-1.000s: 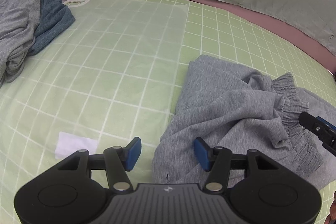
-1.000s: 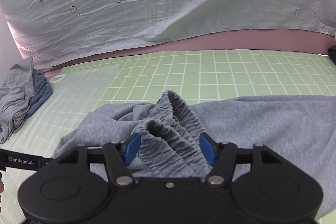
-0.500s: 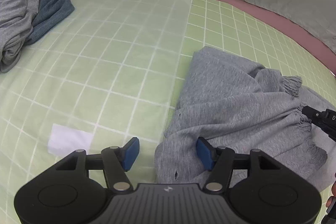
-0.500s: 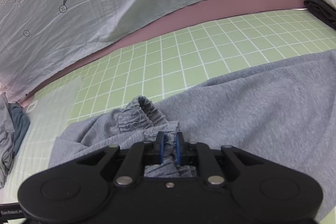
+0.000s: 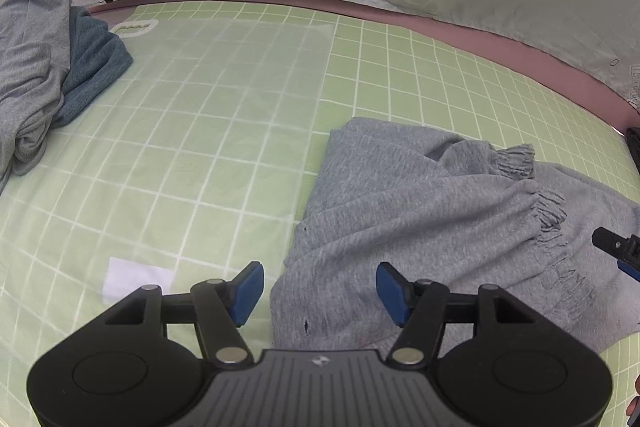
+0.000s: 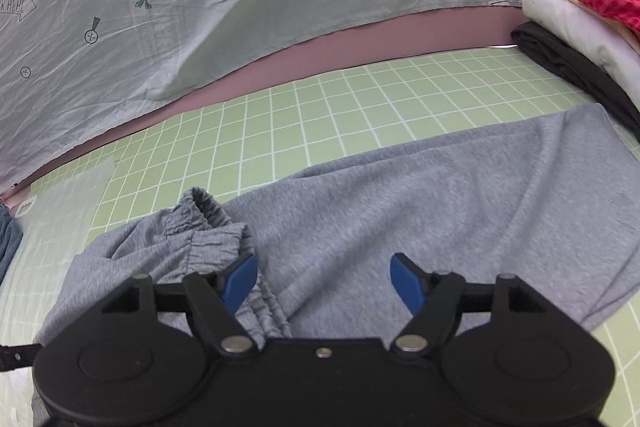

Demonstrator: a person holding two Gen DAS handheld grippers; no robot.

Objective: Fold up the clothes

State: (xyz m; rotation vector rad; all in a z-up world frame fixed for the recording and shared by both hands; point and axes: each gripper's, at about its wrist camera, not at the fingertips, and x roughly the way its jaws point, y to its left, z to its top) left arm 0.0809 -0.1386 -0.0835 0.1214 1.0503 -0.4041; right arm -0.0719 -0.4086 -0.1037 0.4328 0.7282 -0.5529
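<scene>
On a green checked mat (image 6: 360,115), grey sweatpants (image 6: 400,199) stretch lengthwise to the right of their bunched waistband (image 6: 208,227); the right gripper (image 6: 324,281), jaws just reopened and empty, hovers nearest, the left gripper (image 5: 320,291) spread wide over the garment's near-left edge.

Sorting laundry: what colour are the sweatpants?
Heather grey sweatpants, clearest in the right wrist view.

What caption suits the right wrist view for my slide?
Open right hand-held gripper above grey sweatpants on green grid mat.
</scene>
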